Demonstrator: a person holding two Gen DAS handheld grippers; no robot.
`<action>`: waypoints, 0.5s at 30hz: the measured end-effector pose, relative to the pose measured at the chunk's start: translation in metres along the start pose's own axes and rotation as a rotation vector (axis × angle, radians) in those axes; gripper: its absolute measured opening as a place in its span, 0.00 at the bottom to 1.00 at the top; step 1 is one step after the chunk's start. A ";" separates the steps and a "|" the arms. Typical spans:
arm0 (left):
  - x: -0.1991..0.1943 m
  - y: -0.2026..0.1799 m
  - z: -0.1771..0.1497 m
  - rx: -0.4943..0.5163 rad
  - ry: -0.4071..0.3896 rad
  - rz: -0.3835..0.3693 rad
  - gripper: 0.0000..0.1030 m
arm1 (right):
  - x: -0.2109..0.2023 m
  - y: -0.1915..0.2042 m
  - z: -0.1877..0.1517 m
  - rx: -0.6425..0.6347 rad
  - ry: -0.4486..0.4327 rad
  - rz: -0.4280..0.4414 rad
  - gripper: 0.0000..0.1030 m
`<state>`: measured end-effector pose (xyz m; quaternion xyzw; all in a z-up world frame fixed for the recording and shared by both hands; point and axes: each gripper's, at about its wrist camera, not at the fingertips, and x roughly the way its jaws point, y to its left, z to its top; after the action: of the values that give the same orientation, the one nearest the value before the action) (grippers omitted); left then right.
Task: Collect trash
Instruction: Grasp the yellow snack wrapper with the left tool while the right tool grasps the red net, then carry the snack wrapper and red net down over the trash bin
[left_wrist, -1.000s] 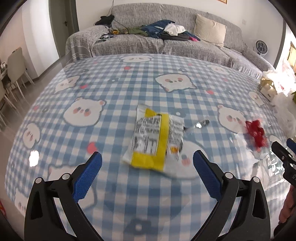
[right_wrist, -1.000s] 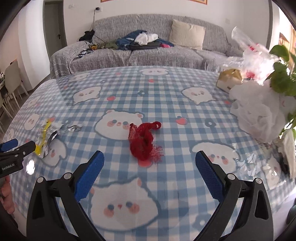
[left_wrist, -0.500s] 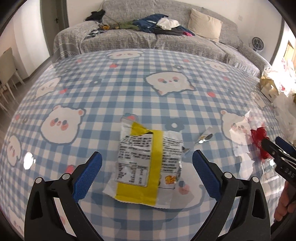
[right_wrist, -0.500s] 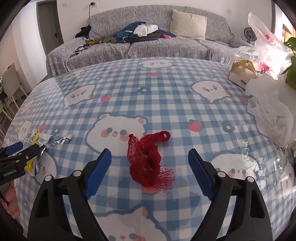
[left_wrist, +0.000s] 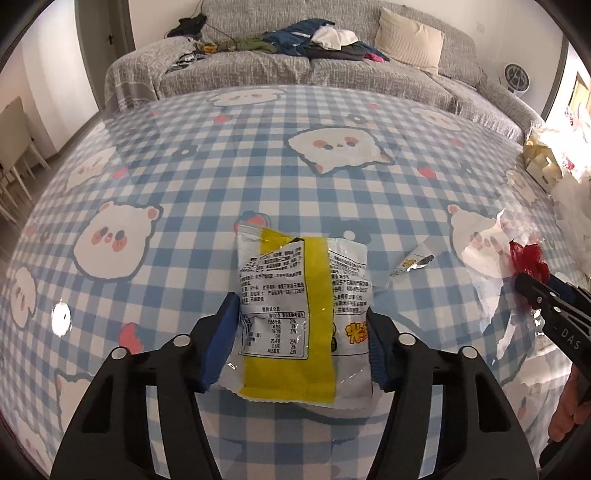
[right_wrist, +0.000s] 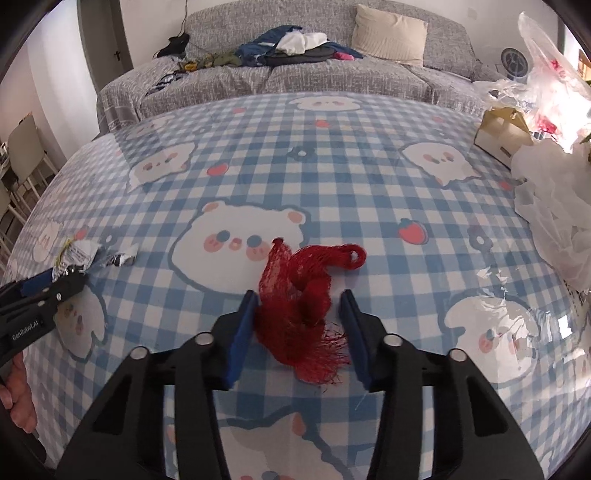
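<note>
A silver and yellow snack wrapper (left_wrist: 301, 317) lies flat on the blue checked tablecloth (left_wrist: 258, 166). My left gripper (left_wrist: 301, 339) straddles its near half, the blue pads touching both edges of the wrapper. A red mesh net (right_wrist: 301, 302) lies bunched on the cloth. My right gripper (right_wrist: 299, 328) straddles it, the left pad touching the mesh and the right pad close beside it. A small torn foil scrap (left_wrist: 413, 263) lies right of the wrapper. The net (left_wrist: 526, 258) and the right gripper show at the right edge of the left wrist view.
White plastic bags (right_wrist: 554, 206) and a small cardboard box (right_wrist: 502, 134) sit at the table's right side. A grey sofa (right_wrist: 295, 74) with clothes stands beyond the table. Chairs (right_wrist: 26, 155) stand at the left. A clear film covers the cloth.
Both grippers moved forward and down over their items and narrowed from wide open, the left closing onto the wrapper, the right around the red net.
</note>
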<state>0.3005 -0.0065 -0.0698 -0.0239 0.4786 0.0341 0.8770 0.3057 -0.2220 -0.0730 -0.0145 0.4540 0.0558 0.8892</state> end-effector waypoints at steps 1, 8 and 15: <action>0.000 -0.001 0.000 0.005 0.001 0.006 0.49 | 0.000 0.001 0.000 -0.007 0.000 -0.003 0.36; -0.004 -0.002 0.000 -0.005 0.000 0.018 0.30 | -0.001 0.001 -0.001 0.002 0.000 0.011 0.19; -0.007 0.000 -0.002 -0.017 -0.010 0.021 0.28 | -0.005 -0.002 0.001 0.007 -0.008 0.012 0.19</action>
<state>0.2951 -0.0068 -0.0655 -0.0261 0.4741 0.0477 0.8788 0.3042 -0.2239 -0.0684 -0.0084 0.4508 0.0594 0.8906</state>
